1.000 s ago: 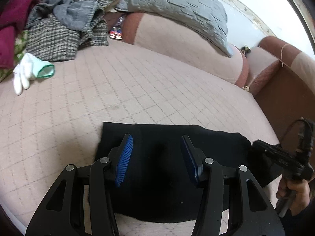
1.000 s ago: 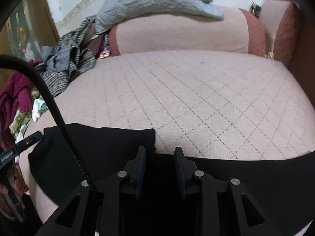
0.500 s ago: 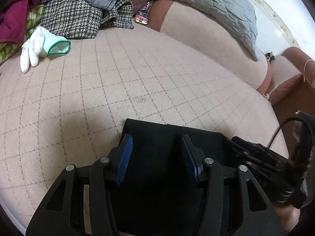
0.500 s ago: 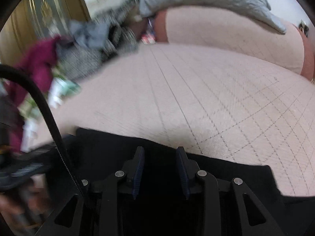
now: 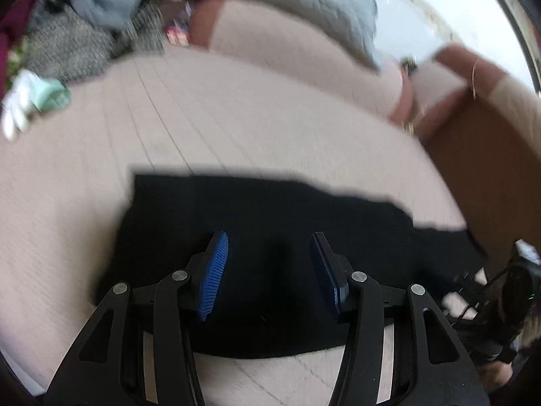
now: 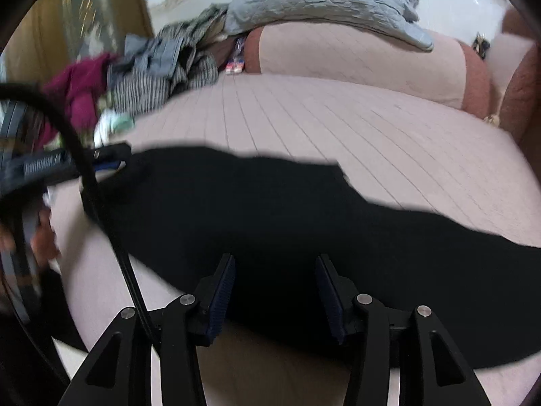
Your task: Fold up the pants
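Black pants (image 5: 270, 209) lie flat in a folded band across the near part of a pink quilted bed (image 5: 236, 118). My left gripper (image 5: 267, 240) hovers over the cloth, open, its blue pads apart with nothing pinched. In the right wrist view the same pants (image 6: 270, 203) stretch from left to far right. My right gripper (image 6: 275, 258) is over their near edge, its jaws opening, no cloth pressed between the pads. The left gripper's tip (image 6: 111, 157) shows at the pants' left end. Both views are blurred.
A heap of clothes (image 6: 162, 67) lies at the bed's far left, with a white glove (image 5: 30, 101) beside it. A grey quilted blanket (image 6: 321, 0) drapes over the padded headboard (image 6: 355, 57). A black cable (image 6: 88, 176) crosses the right wrist view. A brown side panel (image 5: 473, 155) borders the bed.
The right gripper's jaws have widened from a narrow gap to well apart. Both views have swung sideways and blurred. The left gripper's jaws keep the same width.
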Demonstrator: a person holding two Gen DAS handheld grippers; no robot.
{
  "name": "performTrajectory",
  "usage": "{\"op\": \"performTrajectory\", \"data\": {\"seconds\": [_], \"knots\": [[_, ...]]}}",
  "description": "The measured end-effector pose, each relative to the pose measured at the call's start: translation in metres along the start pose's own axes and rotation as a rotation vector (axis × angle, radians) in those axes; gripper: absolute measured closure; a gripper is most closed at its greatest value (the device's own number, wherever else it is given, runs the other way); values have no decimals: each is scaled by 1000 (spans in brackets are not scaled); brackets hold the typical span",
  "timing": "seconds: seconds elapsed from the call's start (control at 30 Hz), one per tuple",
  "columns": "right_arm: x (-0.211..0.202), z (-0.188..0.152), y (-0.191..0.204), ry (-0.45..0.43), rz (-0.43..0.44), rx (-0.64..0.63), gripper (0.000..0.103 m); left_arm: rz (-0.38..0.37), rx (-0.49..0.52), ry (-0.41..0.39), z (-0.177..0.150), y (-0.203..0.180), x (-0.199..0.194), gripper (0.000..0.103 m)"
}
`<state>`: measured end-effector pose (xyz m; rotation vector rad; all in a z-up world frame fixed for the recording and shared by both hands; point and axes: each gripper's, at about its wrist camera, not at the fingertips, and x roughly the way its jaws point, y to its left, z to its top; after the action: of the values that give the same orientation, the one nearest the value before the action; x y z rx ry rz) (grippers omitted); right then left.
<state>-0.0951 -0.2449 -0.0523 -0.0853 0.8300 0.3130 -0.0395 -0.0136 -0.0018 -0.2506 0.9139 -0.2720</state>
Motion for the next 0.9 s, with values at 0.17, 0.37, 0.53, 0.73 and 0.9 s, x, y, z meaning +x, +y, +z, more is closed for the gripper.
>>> {"op": "performTrajectory", "data": {"seconds": [0.17,0.37,0.53,0.73,0.9], "knots": [[-30,-18,-37,-17,-5,74,56,104,107,-25,-5,-30,8,49],[-70,-43,-93,-43,-100,215,55,-130,152,-100,2,-73,-14,46],[-106,-70,-159,-14,-250,407,53,-283,298,35,5,-135,12,46],[-123,-96,-230,-66,-208,661,38,-425,456,195,8,-221,65,46],[-113,-88,-250,-136,-147,696,38,-478,556,295,22,-284,117,46]]}}
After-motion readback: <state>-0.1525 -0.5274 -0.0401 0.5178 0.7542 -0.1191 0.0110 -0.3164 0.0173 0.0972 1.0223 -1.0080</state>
